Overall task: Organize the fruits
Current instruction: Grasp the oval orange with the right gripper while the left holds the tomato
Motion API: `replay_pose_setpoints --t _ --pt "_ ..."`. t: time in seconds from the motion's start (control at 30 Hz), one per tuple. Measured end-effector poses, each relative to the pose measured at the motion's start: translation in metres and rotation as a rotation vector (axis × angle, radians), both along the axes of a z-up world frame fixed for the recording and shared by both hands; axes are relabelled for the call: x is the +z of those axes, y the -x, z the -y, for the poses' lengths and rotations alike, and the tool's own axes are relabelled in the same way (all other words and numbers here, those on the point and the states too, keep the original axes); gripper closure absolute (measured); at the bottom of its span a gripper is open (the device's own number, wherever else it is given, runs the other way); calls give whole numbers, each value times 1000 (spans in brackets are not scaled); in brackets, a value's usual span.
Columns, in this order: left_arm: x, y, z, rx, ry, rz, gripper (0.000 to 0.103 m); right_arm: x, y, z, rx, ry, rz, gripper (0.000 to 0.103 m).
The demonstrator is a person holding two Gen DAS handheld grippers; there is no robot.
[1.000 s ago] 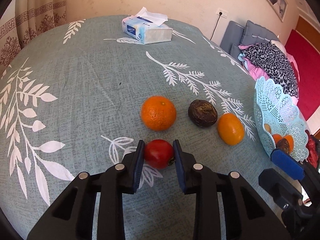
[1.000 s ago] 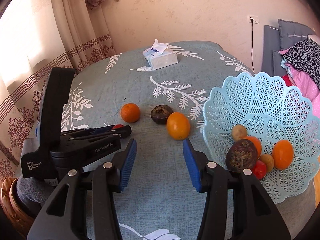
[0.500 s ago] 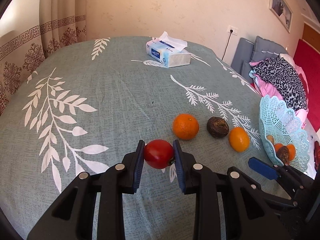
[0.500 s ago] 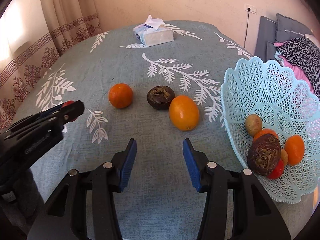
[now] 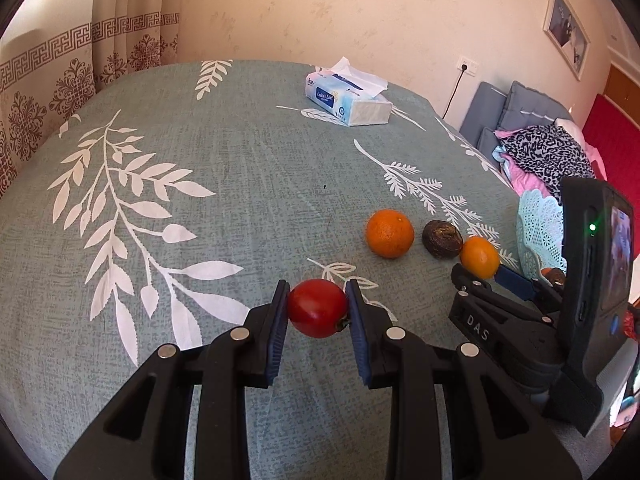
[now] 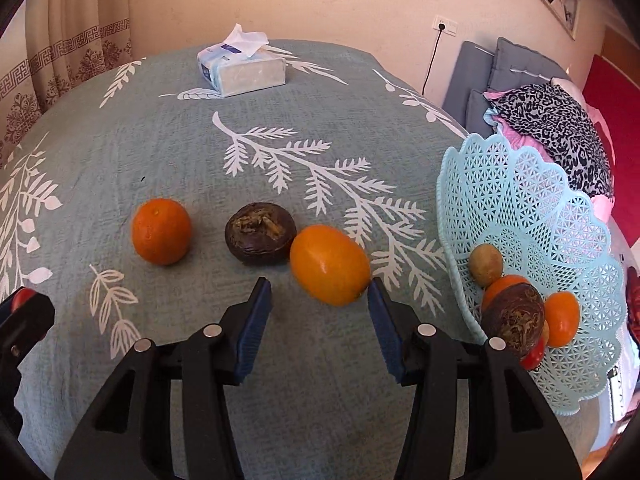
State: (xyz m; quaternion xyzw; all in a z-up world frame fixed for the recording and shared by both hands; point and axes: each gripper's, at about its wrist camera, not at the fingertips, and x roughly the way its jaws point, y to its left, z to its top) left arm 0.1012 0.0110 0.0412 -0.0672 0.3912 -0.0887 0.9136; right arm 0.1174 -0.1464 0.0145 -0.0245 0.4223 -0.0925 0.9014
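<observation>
A smooth, glossy red tomato [image 5: 318,307] sits clamped between the blue-padded fingers of the left gripper [image 5: 319,312], lifted off the worktop [image 5: 240,184] with its woven teal cloth and white leaf print. On the cloth lie a dimpled round orange [image 6: 161,230], a wrinkled dark brown fruit [image 6: 260,233] and a sleek oval orange fruit [image 6: 329,264]. The right gripper [image 6: 320,296] has its fingers apart and opening, the oval fruit just ahead of their tips, untouched. Only the right wrist view shows inside the pale blue lattice basket [image 6: 520,216], with its scalloped rim and several fruits heaped; the left view shows just an edge of it behind the right gripper's black body. A soft tissue pack [image 5: 347,98] lies at the far side.
</observation>
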Motion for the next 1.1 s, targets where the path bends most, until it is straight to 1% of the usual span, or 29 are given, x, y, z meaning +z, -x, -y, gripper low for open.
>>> replay_pose_setpoints --t 0.07,0.3,0.4,0.43,0.47,0.5,0.53,0.8,1.1 --pt "-1 0 -2 5 7 -5 74 -2 -5 -2 -8 22 3 46" --pt "-2 -2 -4 12 15 -14 74 -3 -9 -1 -2 10 12 45" --pt "-3 -2 -4 16 14 -15 74 -1 -5 3 20 -43 24 47" --pt "-3 -3 -4 17 14 -15 74 -1 -4 5 22 -64 20 54" --pt "-4 -3 -4 19 14 -16 74 -1 -3 8 28 -87 21 58" --pt "-4 -3 -5 19 14 -17 74 -1 -1 10 44 -121 22 58" --pt "-4 -3 -5 20 14 -18 74 0 1 10 54 -133 20 58" --pt "-6 -5 -6 22 15 -19 74 8 19 -7 160 -191 35 59" --pt "-8 -5 -4 19 5 -15 74 32 33 -8 199 -244 93 59"
